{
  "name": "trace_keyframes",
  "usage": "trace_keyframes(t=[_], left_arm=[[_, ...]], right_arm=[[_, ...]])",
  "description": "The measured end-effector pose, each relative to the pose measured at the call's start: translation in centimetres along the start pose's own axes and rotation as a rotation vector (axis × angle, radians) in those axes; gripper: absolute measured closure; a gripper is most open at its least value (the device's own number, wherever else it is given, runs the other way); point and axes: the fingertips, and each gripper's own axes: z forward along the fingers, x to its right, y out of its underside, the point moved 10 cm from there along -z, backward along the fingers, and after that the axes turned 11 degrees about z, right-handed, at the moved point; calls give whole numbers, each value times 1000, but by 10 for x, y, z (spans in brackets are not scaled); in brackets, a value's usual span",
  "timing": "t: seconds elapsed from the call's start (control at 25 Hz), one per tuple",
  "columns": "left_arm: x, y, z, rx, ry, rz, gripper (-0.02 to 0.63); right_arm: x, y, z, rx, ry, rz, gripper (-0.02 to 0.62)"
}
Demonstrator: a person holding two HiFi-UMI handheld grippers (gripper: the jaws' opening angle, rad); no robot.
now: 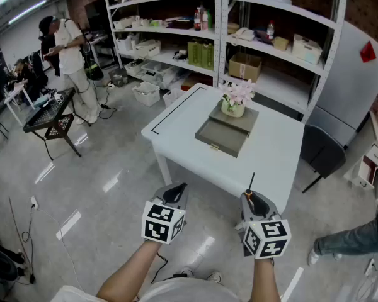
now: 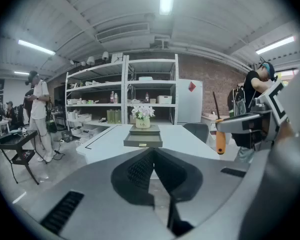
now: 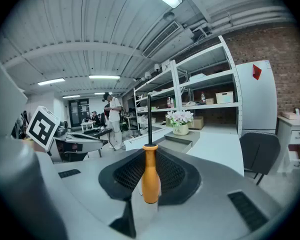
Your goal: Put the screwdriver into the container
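While R gripper [image 3: 149, 151] clamps screwdriver [image 3: 150, 180] upright, container [image 1: 225, 136] well ahead, L gripper [image 2: 153, 151] closed.

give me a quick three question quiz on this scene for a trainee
1. True or false: the left hand-held gripper holds the screwdriver.
2. What stands on top of the container? A. a flower pot B. a bottle C. a cardboard box
3. Fill in: the container sits on the white ____.
Key: 1 false, the right hand-held gripper holds it; 2 A; 3 table.
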Motion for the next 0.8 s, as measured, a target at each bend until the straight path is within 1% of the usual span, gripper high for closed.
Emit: trace_keyframes(t=[0.48, 0.8], left_arm=[[-38, 18, 6, 12, 46, -10, 604], [-50, 23, 20, 0, 66, -8, 604]], right_arm=[[-24, 8, 25, 9, 42, -8, 523], [-22, 6, 40, 10, 55, 3, 523]])
